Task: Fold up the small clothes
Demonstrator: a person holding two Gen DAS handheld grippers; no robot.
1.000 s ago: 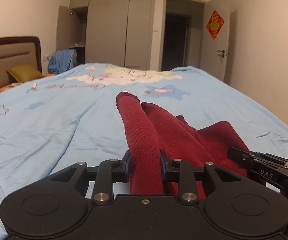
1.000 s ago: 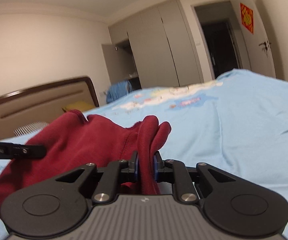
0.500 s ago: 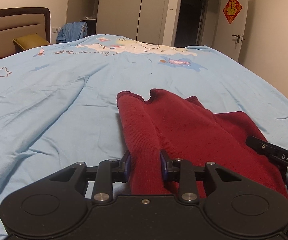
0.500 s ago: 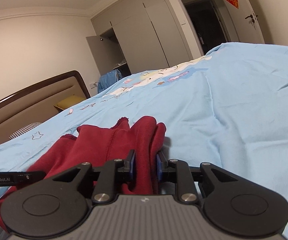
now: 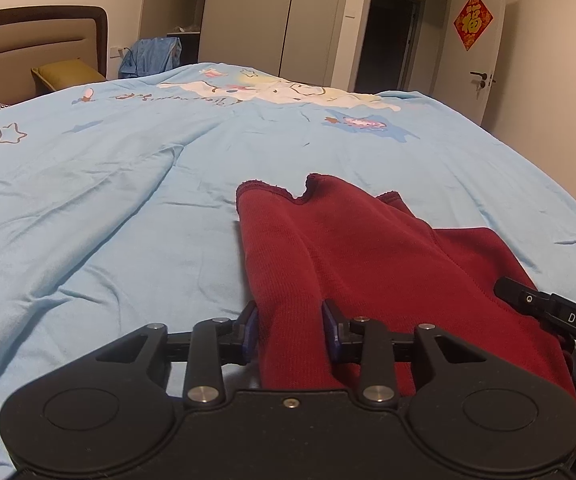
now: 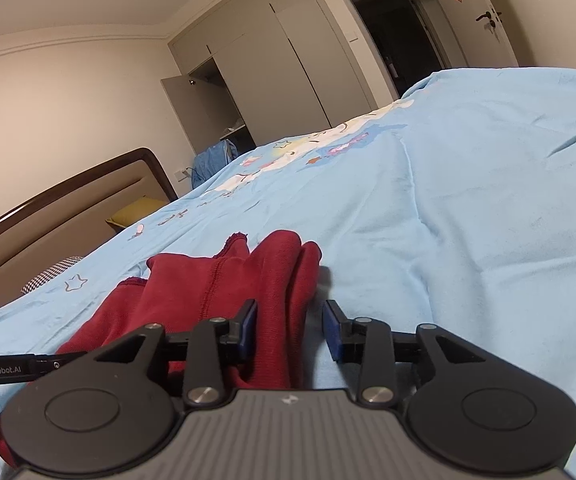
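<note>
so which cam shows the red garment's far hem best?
Left wrist: the red garment lies spread, its notched far hem fully visible on the blue bedsheet. Right wrist shows it bunched and foreshortened, partly hidden behind the claw.

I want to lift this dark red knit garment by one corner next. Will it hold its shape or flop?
Probably flop: the dark red knit garment already lies in soft folds and sags over the light blue bedsheet. It looks thickish, so it may hang heavy. The ribbed knit should not slip much between the pads of the left hand-held gripper.
</note>
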